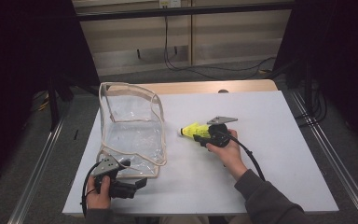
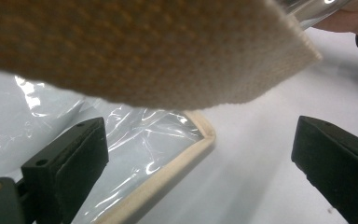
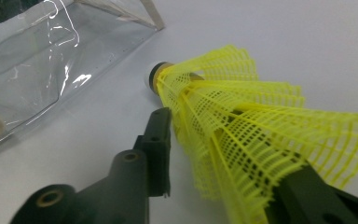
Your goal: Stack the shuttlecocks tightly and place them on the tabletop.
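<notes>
**Op A:** High view first: I had the right gripper (image 1: 204,134) near the middle of the white table (image 1: 270,154), with the yellow shuttlecock (image 1: 192,129) between its jaws, cork pointing to nine o'clock toward the clear pouch (image 1: 133,126).

**Op B:** Was it clamped?

**Op A:** From the right gripper view I read it as clamped: the net skirt (image 3: 242,140) sat squeezed between both jaws, cork sticking out past the tips at eleven o'clock, just short of the pouch.

**Op B:** And my side?

**Op A:** I saw the left gripper (image 1: 137,184) at seven o'clock from the shuttlecock, well apart from it, jaws wide apart at the pouch's near corner, its beige trim (image 2: 168,182) lying between them untouched.
</notes>
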The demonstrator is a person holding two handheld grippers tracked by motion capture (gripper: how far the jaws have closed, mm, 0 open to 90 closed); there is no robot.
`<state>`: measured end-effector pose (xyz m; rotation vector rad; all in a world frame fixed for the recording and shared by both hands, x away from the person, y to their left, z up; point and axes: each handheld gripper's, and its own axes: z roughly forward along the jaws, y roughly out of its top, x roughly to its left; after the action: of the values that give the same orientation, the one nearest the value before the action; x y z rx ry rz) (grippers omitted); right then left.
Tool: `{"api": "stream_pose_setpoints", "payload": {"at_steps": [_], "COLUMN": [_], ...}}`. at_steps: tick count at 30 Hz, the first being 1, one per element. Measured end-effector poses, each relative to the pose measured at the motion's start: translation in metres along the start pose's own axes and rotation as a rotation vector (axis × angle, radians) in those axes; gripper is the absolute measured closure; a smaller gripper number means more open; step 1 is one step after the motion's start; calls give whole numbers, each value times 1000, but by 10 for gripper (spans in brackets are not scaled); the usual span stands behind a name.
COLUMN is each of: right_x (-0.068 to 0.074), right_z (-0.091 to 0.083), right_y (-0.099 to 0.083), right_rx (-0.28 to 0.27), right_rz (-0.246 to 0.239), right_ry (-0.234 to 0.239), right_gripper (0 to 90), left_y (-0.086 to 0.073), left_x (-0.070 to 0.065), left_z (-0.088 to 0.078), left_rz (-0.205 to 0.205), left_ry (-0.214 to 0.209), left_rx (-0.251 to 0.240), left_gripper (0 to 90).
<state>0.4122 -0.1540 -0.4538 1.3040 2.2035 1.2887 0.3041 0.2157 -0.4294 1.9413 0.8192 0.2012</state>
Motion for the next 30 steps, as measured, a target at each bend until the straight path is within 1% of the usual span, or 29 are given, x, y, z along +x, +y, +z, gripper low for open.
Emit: {"api": "stream_pose_setpoints", "payload": {"at_steps": [2,4,7,11,12,14,18,22,25,30], "right_x": [-1,-1,-2,-4,-4,-5,-5,-5,-4,-2], "right_z": [0,0,-1,-3,-4,-7,-13,-14,-12,-9], "right_y": [0,0,1,1,1,2,2,0,-2,-3], "right_rx": [2,3,8,16,19,20,27,36,36,23], "right_rz": [6,4,-8,-1,-5,-16,-33,-43,-32,-13], "right_ry": [-1,1,3,20,27,38,43,49,53,43], "right_gripper": [675,727,757,769,790,791,791,787,769,685], "left_y": [0,0,0,0,0,0,0,0,0,0], "left_x": [0,0,0,0,0,0,0,-1,-1,-1], "left_z": [0,0,0,0,0,0,0,0,0,0], "left_rz": [2,-1,0,1,1,3,3,3,2,4], "left_ry": [0,0,0,2,1,0,4,7,6,6], "left_rx": [3,-1,0,3,0,4,3,3,2,2], "left_gripper": [36,36,36,36,36,36,36,36,36,36]}}
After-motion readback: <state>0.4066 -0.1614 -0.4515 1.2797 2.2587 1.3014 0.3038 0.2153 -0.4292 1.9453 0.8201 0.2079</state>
